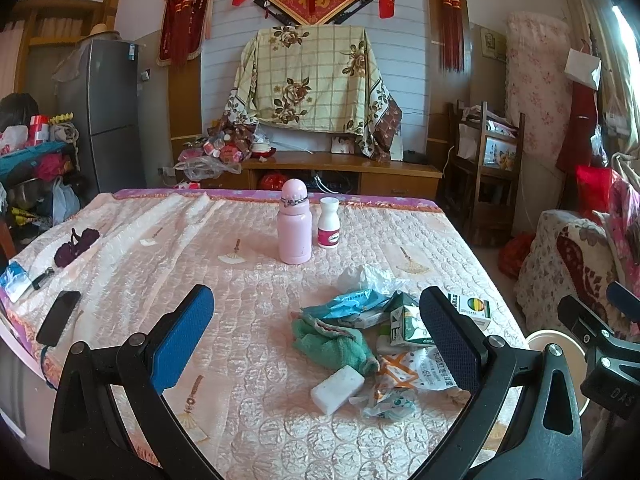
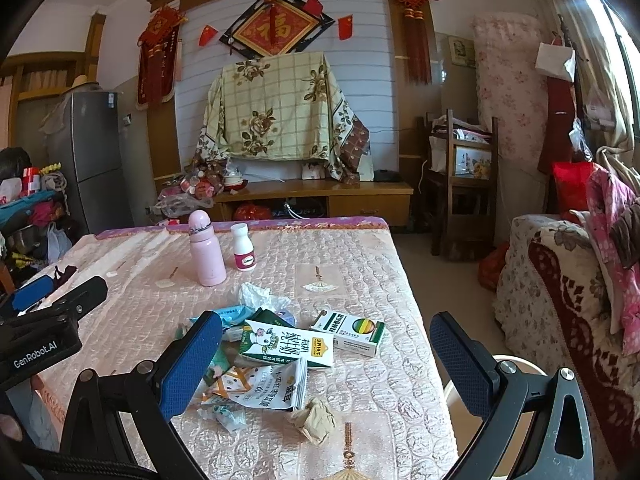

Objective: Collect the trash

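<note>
Both tongs hover spread over trash near the table's right edge.

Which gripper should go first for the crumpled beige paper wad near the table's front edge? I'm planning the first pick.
Right. The crumpled beige paper wad lies between the open right gripper fingers, close in front. The left wrist view doesn't show it; the open left gripper faces the green cloth.

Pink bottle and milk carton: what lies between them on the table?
A crumpled white tissue lies between the pink bottle and milk carton, clearest in the right wrist view.
</note>
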Available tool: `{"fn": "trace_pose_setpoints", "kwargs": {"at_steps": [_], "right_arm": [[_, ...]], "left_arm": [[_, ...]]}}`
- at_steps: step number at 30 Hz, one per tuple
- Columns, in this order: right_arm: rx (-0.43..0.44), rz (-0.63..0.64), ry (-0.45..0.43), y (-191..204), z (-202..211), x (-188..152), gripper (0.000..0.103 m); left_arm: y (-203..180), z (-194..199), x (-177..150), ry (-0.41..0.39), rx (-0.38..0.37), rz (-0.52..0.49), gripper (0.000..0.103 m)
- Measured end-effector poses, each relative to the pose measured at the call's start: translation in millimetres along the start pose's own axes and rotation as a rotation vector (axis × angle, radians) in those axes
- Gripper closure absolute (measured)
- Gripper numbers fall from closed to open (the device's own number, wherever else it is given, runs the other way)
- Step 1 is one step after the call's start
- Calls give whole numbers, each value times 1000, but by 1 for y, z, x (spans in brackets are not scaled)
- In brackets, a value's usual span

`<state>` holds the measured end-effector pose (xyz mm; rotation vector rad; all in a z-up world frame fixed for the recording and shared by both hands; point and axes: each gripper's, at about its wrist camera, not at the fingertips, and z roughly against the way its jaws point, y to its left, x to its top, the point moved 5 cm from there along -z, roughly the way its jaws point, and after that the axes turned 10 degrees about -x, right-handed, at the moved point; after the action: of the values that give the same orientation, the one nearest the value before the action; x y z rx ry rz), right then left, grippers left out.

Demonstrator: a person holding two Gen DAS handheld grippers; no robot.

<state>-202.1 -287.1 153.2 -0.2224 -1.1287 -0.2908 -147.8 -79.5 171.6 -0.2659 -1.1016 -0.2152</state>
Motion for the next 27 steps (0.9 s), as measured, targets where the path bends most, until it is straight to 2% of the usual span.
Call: {"fn": "trace_pose_setpoints", "kwargs": {"at_steps": [8,15,18,27], "right_arm": [[7,-23,-5,1,0,0,0],[27,-62,36,-4,-1,-2,0],[4,-14,17,-3,-2,-3,0],[10,-30,29,-5,-3,-2,0]], "left_arm": [[-1,-1,0,-3,2,-5,1],[-1,-1,0,-2,1,-4,1],[-1,-1,0,-3,2,-5,1],[-1,-1,-1,-3,1,-5,1]]}}
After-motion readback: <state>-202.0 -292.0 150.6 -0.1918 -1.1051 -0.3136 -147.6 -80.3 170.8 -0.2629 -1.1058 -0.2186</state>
